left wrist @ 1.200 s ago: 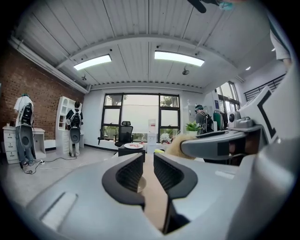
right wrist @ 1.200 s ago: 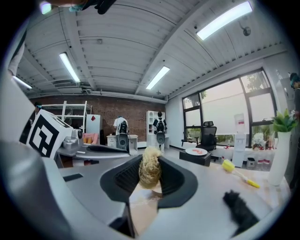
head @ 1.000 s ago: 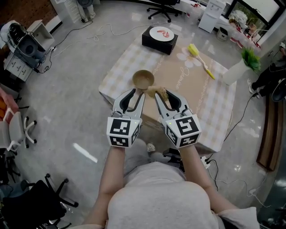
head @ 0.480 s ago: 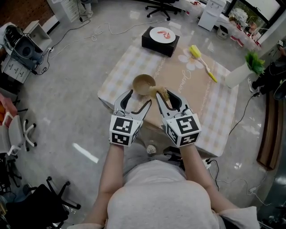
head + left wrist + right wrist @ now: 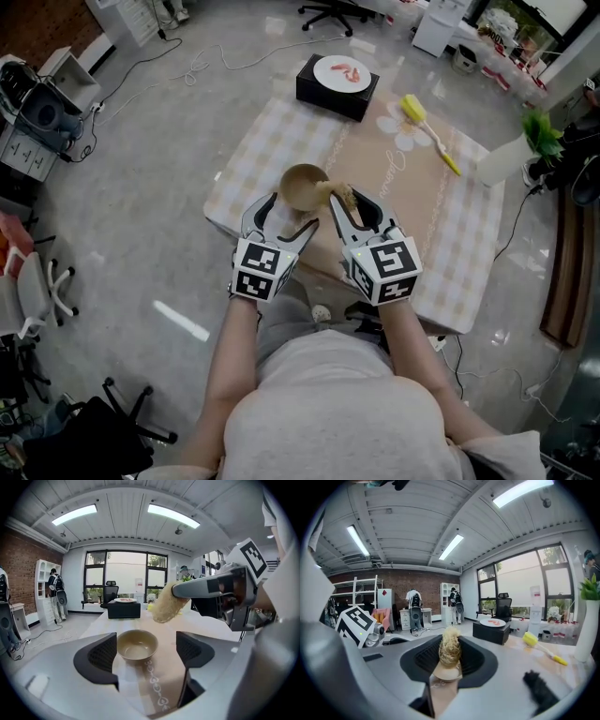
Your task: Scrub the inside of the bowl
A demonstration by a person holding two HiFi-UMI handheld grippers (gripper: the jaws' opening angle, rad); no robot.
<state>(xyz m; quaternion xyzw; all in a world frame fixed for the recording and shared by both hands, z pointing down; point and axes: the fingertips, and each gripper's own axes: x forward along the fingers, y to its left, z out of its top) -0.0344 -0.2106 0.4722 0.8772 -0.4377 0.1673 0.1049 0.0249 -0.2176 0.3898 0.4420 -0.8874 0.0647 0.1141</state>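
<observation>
A tan bowl (image 5: 302, 185) stands upright on the table's near-left part. My left gripper (image 5: 289, 212) is just in front of it. Its jaws are opening and wide apart, and the bowl (image 5: 137, 645) lies ahead between them, untouched by the pads. My right gripper (image 5: 345, 199) is shut on a tan fibrous scrubber (image 5: 341, 195), which is held just right of the bowl's rim, above the table. In the right gripper view the scrubber (image 5: 450, 651) sticks up between the jaws, and the bowl (image 5: 447, 674) shows just beneath it. The same scrubber (image 5: 165, 605) hangs above and right of the bowl in the left gripper view.
The table (image 5: 450, 225) has a checked cloth with a brown runner. A black box (image 5: 328, 94) with a white plate (image 5: 341, 71) sits at its far edge, a yellow brush (image 5: 427, 127) at the far right, a white vase with a green plant (image 5: 502, 157) beyond. Office chairs and cables lie around on the floor.
The left gripper's jaws have spread from nearly closed at the bowl's rim to wide apart and drawn back slightly. The bowl stays on the table. The right gripper with the scrubber barely moved.
</observation>
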